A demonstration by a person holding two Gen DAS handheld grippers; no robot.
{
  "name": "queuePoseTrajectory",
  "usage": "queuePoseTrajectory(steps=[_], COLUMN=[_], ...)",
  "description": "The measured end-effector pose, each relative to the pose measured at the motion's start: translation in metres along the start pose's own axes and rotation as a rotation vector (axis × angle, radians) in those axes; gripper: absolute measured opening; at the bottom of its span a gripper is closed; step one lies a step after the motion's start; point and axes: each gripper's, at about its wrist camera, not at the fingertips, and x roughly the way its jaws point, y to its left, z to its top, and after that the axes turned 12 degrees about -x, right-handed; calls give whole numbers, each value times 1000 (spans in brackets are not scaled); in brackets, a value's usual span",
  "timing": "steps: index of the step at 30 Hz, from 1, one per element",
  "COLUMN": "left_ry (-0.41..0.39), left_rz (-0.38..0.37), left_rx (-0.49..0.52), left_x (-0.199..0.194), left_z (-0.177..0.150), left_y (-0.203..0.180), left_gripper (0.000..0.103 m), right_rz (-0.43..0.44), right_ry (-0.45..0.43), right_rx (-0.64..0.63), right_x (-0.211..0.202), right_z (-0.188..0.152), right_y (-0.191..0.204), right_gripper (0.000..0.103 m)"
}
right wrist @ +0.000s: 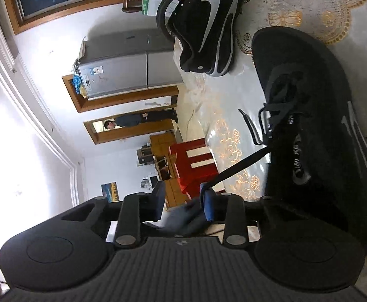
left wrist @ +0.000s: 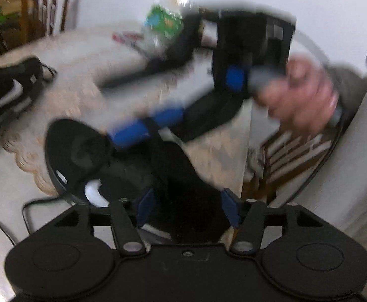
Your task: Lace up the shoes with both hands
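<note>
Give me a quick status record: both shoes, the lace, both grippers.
near shoe: black, lace partly threaded
second shoe: black with a white swoosh, farther along the table, nothing touching it
lace: pulled taut from the near shoe's eyelets to one finger of the right gripper
right gripper: jaws apart, lace against one finger only
left gripper: open, pointed down at the near shoe
surface: patterned tablecloth

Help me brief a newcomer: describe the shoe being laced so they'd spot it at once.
On the cream tablecloth with gold flower lacework lie two black shoes. Take the nearer shoe, not the far shoe with the big white swoosh. Only the nearer one has a black lace stretched taut out from its eyelets.
</note>
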Motion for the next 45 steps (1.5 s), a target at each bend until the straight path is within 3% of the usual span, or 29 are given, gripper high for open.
queuePoseTrajectory(steps=[1,2,3,8,13,14,16,21,26,28,29,32,34,35,38,40,43,44,45], left_ry=[-15,-28,-39,-97,-107,-109,-122,-198,-197,-168,-144,37,174,203,220,196,156,141,132], left_rz=[3,-2,-26,-156,-201,-216,-245,-316,-235,-188,-144,99,150,150,137,167,182,181,175], left_rx=[-9,-29,-74,-229,-313,-326,-348,-448,-411,-364,-315,23,179,206,206,141,54,33,18], left_x=[-1,-3,-7,-32,-42,-42,-46,-63,-83,-84,-82,-53,-26,-16,9,20,32,36,41], left_z=[-3,-6,-9,-23,-37,-37,-35,-33,-19,-13,-12,-26,-49,-58,-78,-83,-84,-83,-82], left_y=[0,2,7,21,23,22,18,29,27,23,18,-13,-29,-33,-37,-29,-18,-14,-10], left_gripper=[38,15,3,3,3,3,3,3,3,3,3,8,8,14,38,39,57,59,46], right_rz=[4,3,24,185,207,201,154,-121,-346,-371,-374,-383,-387,-393,-407,-419,-432,-427,-429], right_ry=[-2,-1,3,-16,-88,-95,-116,-91,-121,-98,-84,-56,-75,-83,-94,-90,-82,-84,-82], right_rx=[-2,-9,-7,52,95,94,61,-183,-447,-509,-528,-566,-539,-523,-466,-451,-433,-421,-410], right_x=[1,2,3,4,-2,-3,-6,-36,-73,-76,-76,-77,-75,-76,-74,-73,-72,-72,-71], right_z=[0,-1,-2,-10,-10,-11,-11,-31,-64,-77,-83,-101,-109,-113,-125,-133,-145,-148,-150], right_y=[2,4,4,-2,-13,-13,-7,13,33,37,37,37,28,25,14,12,10,8,7], right_gripper=[35,35,37,42,69,80,91,92,90,90,89,85,85,85,85,85,85,85,85])
